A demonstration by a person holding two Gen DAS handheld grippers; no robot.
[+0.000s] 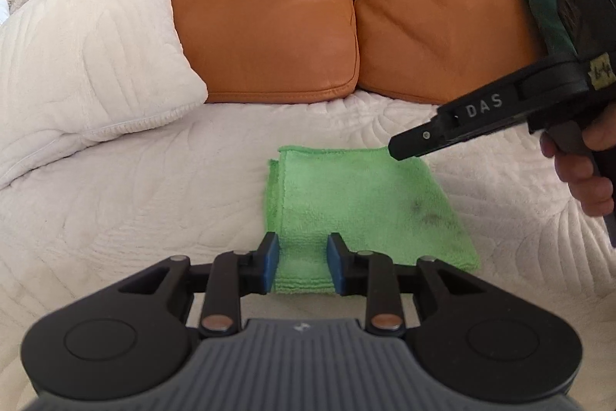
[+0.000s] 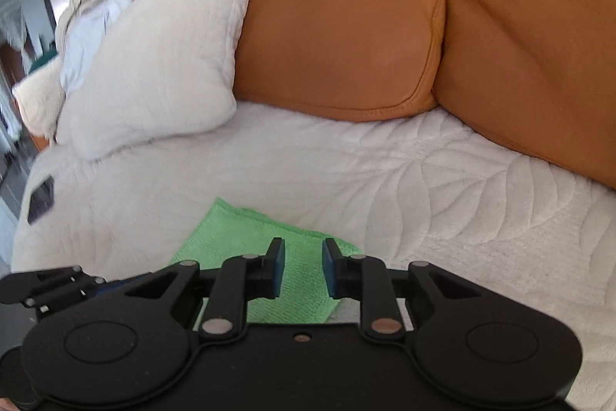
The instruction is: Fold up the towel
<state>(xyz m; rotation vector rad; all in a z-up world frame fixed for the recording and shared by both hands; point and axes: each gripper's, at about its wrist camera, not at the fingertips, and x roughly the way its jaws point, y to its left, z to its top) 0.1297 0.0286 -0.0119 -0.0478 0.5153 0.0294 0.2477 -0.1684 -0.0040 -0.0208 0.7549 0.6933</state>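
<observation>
The small green microfibre towel [image 1: 358, 203] lies flat on the cream quilted sofa cover [image 1: 154, 210], near the cover's front edge and well forward of the 2 tan leather back cushions [image 1: 269, 18]. It already shows several stacked layers along its near edge, so the folding looks largely done, perhaps complete.

The left gripper [image 1: 302, 264] hangs at that near edge with its blue-padded jaws parted wide, the towel showing between them but not pinched. The right gripper [image 2: 303, 266] hovers over the towel's far right corner, jaws also apart and holding nothing.

If 1 more fold is wanted, the next move calls for closing on all layers of an edge together; otherwise, withdrawing cleanly. A white quilted pillow [image 1: 88, 52] leans at the cover's left end.
</observation>
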